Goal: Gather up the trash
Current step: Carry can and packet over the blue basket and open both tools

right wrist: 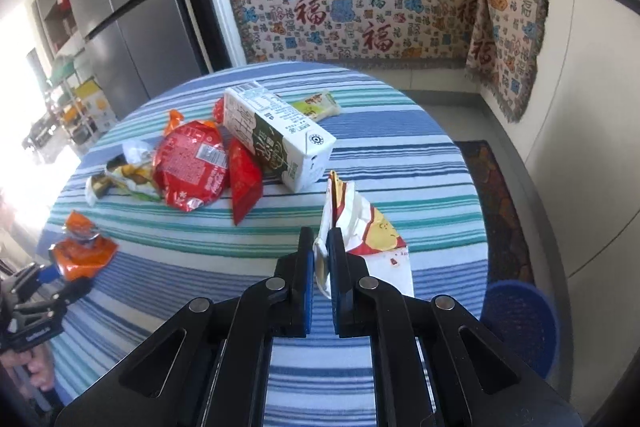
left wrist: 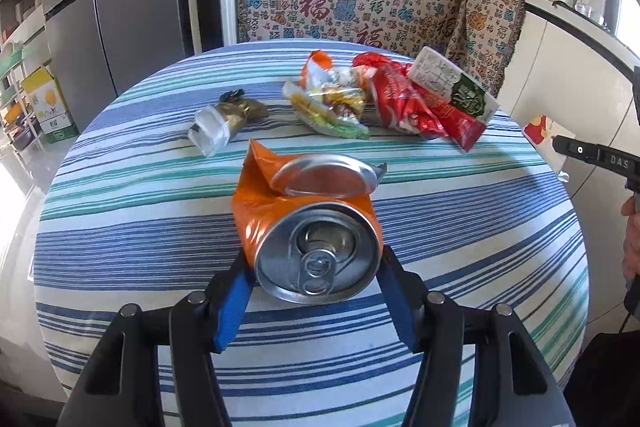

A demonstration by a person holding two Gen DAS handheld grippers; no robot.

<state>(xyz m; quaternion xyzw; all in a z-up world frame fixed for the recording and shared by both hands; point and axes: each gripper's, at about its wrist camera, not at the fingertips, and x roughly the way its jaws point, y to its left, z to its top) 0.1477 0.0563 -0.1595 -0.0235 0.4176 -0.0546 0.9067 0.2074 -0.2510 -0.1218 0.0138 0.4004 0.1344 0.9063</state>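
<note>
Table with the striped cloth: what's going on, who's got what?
A person is clearing trash off the round table with a handheld gripper in each hand. The left gripper is closed on a crushed orange can, pads against both sides. The right gripper is shut on a crumpled white, red and yellow paper bag. Left on the cloth: a milk carton, red wrappers and smaller snack wrappers. A blue bin stands beside the table.

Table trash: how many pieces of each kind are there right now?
Cans: 1, crushed can
Cartons: 1, milk carton
Paper bags: 1, paper bag
Plastic wrappers: 5: round red pack, red wrapper, orange-and-clear bundle, small clear wrapper, cream packet
Total: 8
</note>
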